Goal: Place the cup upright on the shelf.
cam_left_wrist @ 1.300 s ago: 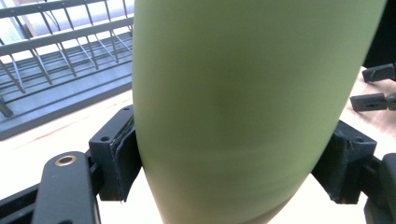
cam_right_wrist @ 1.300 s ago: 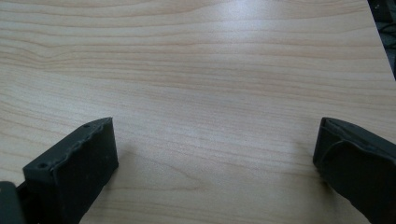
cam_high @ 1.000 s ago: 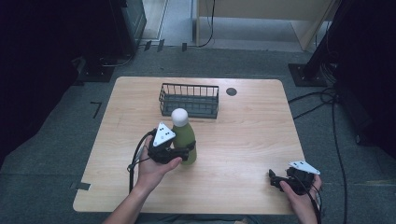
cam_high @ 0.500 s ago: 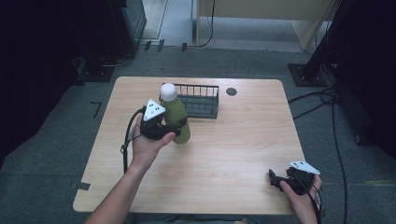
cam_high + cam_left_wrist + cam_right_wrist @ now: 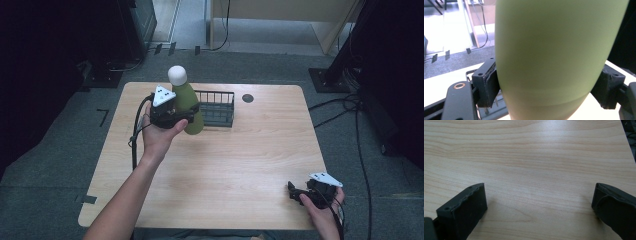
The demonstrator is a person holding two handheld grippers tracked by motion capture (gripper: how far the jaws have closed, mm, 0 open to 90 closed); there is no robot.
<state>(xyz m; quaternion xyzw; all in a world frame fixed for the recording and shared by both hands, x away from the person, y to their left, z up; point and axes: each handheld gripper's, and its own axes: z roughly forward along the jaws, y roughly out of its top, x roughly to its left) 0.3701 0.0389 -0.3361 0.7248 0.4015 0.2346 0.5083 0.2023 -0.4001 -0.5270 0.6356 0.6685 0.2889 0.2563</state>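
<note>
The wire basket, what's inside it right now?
The part of the wire basket that shows looks empty, with table visible through its bars. The green bottle, held in the left claw, covers its left end, so that corner cannot be checked.

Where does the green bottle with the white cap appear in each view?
High view: the green bottle with the white cap stands upper left of centre, lifted in front of the dark wire basket, clamped by the left tongs.
Left gripper view: its green body runs down the middle between the two black jaws.
Right gripper view: not in it; open right tongs above bare wood.
Shared landmark: the light wooden table.
</note>
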